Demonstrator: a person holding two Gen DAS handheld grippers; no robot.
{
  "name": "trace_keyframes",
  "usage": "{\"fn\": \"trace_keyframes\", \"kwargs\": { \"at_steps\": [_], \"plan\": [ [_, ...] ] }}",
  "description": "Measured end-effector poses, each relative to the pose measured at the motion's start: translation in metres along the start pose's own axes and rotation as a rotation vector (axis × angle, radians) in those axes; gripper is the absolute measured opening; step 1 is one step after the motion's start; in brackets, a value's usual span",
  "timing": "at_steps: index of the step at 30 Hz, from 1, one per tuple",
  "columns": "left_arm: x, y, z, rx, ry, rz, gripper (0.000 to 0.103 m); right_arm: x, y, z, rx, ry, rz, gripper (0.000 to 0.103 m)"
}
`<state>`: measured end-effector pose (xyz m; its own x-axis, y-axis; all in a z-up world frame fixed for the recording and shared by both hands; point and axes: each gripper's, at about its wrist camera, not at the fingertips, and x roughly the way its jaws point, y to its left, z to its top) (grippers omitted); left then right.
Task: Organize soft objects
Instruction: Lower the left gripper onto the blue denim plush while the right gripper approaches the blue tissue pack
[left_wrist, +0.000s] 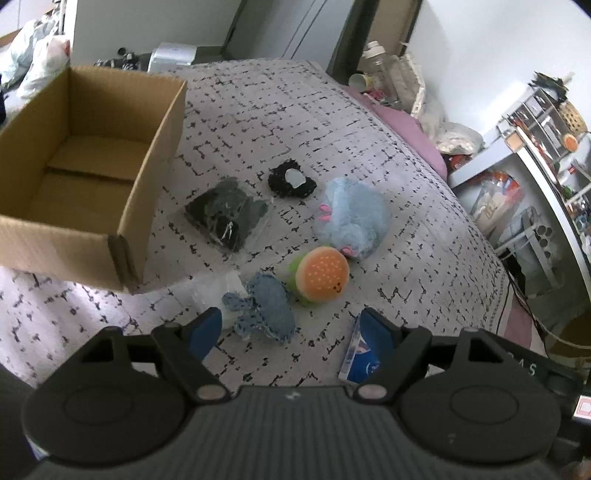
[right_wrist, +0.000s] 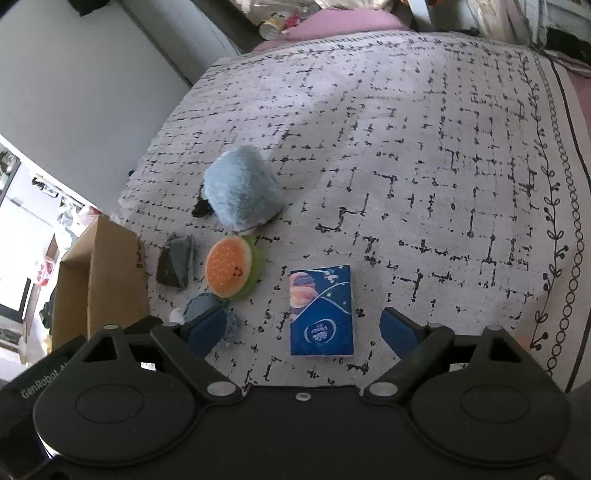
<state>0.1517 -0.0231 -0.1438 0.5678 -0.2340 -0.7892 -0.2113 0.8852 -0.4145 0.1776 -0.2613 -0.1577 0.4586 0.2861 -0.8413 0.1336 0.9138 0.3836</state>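
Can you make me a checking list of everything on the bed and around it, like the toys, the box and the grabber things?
Surface: bed cover, pale with black dash pattern.
Job's things: cardboard box, open, nothing seen inside; fluffy blue plush; burger plush; denim blue toy; bagged dark item; black crochet piece; blue tissue pack; all lying on the cover outside the box.
Clutter: white crumpled item beside the denim toy.
Grippers: left gripper jaws open over the denim toy; right gripper jaws open over the tissue pack; neither holds anything.
Cables: black cable off the bed's edge.
Surroundings: crowded shelves.
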Motion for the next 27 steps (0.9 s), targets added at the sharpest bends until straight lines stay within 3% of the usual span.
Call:
{"fn": "trace_keyframes", "kwargs": {
  "at_steps": [10,17,25,27],
  "plan": [
    [0.039,-0.003,-0.006,-0.101,0.063,-0.010,0.081,0.027,-0.022,0.013,0.151,0.065,-0.005,0.089],
    [0.059,0.001,-0.007,-0.164,0.094,0.039,0.081,0.042,-0.026,0.016,0.169,0.108,0.011,0.088],
    [0.062,0.014,-0.013,-0.243,0.055,0.077,0.081,0.054,-0.026,0.017,0.182,0.146,0.002,0.088],
    [0.064,0.014,-0.012,-0.260,0.036,0.086,0.075,0.057,-0.026,0.016,0.186,0.154,-0.006,0.088]
  ]
}}
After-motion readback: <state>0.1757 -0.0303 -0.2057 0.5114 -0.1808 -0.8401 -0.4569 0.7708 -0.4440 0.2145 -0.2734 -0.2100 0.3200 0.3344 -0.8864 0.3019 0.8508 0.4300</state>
